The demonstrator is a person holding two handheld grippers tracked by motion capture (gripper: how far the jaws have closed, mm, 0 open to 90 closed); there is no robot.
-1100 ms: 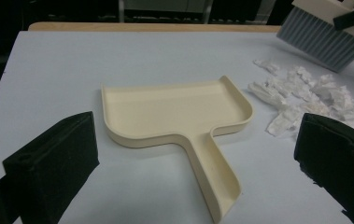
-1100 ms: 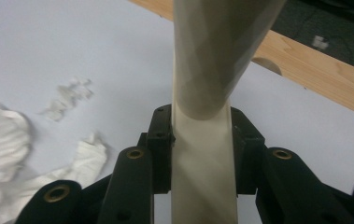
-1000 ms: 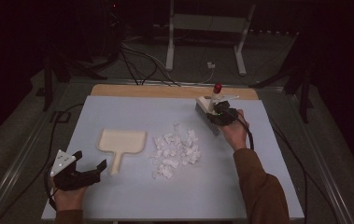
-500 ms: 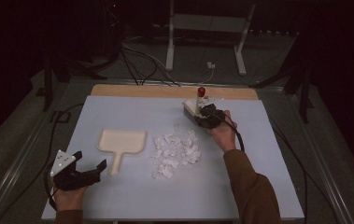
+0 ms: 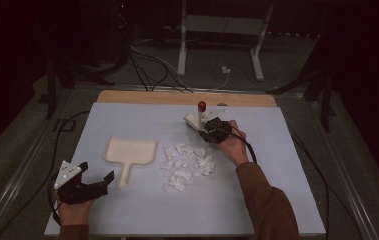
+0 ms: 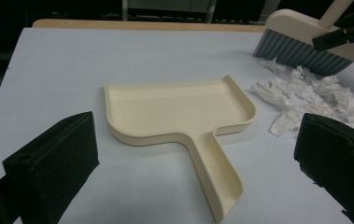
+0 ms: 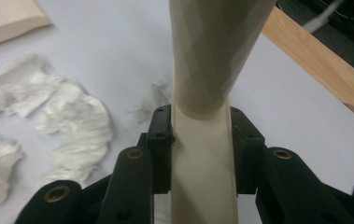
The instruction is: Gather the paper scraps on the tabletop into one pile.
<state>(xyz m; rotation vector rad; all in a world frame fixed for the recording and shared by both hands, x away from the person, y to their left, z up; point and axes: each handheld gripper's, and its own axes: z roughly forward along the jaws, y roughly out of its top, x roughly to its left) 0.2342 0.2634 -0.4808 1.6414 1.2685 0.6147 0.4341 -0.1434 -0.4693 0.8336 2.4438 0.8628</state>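
Observation:
A cream dustpan (image 5: 129,151) lies flat on the pale table, its handle toward the front. Just right of it is a pile of white paper scraps (image 5: 187,162). My right gripper (image 5: 206,129) is shut on the cream handle of a small brush (image 5: 193,120) with a red tip, whose head rests at the far edge of the scraps. In the right gripper view the brush handle (image 7: 202,154) is clamped between both jaws. My left gripper (image 5: 97,173) rests open at the front left, and the dustpan (image 6: 179,112) lies ahead of its spread jaws.
A wooden strip (image 5: 187,98) borders the table's far edge. Cables (image 5: 152,65) and a white stand (image 5: 182,40) sit on the dark floor beyond. A cable (image 5: 322,175) trails along the table's right side. Bare table surface (image 5: 277,150) lies to the right of the scraps.
My right gripper has carried the brush leftward and slightly nearer, up to the far side of the scrap pile. The left gripper and the dustpan have stayed where they were.

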